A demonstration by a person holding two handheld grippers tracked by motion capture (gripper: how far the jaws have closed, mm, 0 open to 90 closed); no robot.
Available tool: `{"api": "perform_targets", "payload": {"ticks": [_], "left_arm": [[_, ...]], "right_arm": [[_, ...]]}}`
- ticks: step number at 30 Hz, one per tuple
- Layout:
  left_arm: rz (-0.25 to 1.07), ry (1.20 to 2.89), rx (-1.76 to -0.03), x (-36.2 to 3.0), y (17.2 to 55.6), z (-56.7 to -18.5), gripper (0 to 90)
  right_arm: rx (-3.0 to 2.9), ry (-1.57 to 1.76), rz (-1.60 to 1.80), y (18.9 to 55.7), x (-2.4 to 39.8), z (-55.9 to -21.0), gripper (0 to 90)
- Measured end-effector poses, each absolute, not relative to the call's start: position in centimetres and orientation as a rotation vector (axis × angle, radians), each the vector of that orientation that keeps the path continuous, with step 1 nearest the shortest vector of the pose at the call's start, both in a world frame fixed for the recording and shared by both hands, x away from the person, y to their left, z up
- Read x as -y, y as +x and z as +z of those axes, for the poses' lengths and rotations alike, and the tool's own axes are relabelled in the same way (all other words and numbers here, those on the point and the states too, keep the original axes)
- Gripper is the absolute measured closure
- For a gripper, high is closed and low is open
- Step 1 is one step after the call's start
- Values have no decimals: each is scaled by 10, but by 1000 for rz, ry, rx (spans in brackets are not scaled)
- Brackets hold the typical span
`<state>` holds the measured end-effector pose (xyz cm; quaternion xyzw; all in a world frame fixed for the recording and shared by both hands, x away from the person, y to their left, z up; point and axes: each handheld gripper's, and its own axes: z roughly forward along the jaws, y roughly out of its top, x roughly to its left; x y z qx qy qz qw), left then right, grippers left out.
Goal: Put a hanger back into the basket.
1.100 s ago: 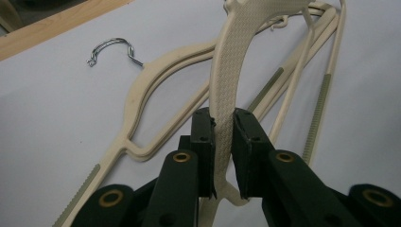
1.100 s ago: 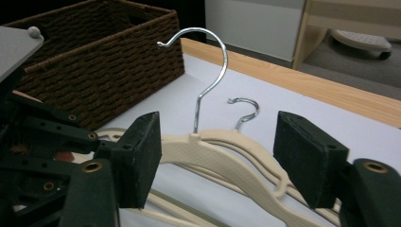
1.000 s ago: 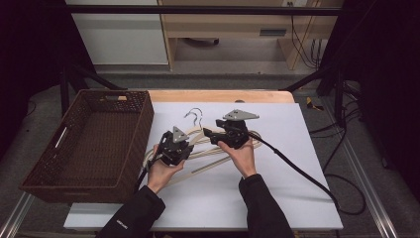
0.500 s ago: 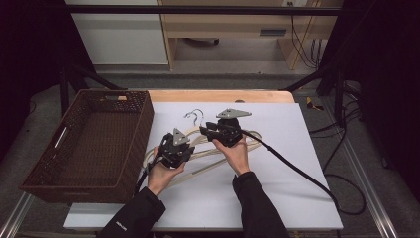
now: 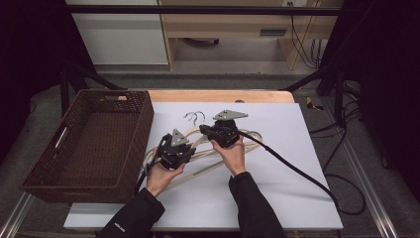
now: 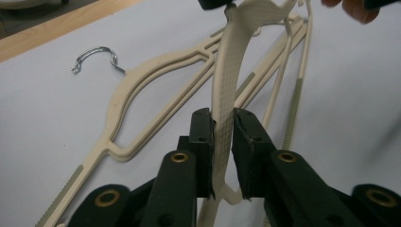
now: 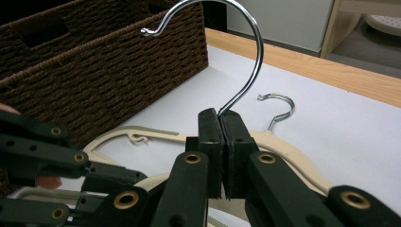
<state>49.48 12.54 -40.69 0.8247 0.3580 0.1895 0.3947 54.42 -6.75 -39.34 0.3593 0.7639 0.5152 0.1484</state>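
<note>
The top hanger (image 6: 226, 80) is cream plastic with a fine grid texture on its flat arm and a chrome wire hook (image 7: 236, 52) that curls up into an open curve. It lies lifted at the middle of the white table (image 5: 297, 188), held between the two grippers and above the other hangers.

The left gripper (image 5: 174, 148) sits at the near left end of the hanger; in the left gripper view its black pads press on the flat arm from both sides, and its jaws have just eased a little wider around it. The right gripper (image 5: 221, 133) sits at the far right, at the hanger's neck; its jaws have just been closing, and in the right gripper view they stand fully together on the stem of the hook, which rises straight out from between them.

Under the held hanger a small pile of hangers (image 6: 161, 90) of the same cream plastic lies flat, with ribbed grey strips on the shoulders and a second metal hook (image 5: 194, 117) pointing to the far side. A dark brown woven basket (image 5: 59, 168), rectangular with cut-out handles, stands just left of the pile.
</note>
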Motion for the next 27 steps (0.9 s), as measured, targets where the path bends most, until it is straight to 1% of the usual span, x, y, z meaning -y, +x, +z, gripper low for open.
{"api": "perform_targets", "payload": {"ticks": [2, 4, 7, 11, 15, 21, 23, 24, 27], "left_arm": [[450, 2063, -897, -129, 497, -402, 689], [380, 2089, -875, -130, 501, -400, 642], [303, 2107, -843, -128, 504, -399, 644], [281, 2140, -824, -123, 504, -400, 697], [265, 2144, -831, -124, 505, -399, 803], [246, 2165, -809, -123, 503, -397, 817], [215, 2159, -801, -123, 501, -397, 827], [201, 2154, -800, -122, 500, -397, 831], [197, 2149, -780, -119, 495, -395, 840]], "right_arm": [[-2192, 1027, 1480, 542, 68, -393, 887], [-2200, 1014, 1479, 539, 68, -391, 887], [-2206, 986, 1483, 534, 68, -390, 888], [-2211, 953, 1491, 527, 70, -388, 887], [-2210, 946, 1500, 523, 74, -387, 887], [-2209, 923, 1508, 517, 77, -386, 885], [-2218, 924, 1512, 515, 79, -385, 878], [-2217, 920, 1509, 514, 80, -385, 868], [-2222, 936, 1544, 509, 85, -383, 790]]}}
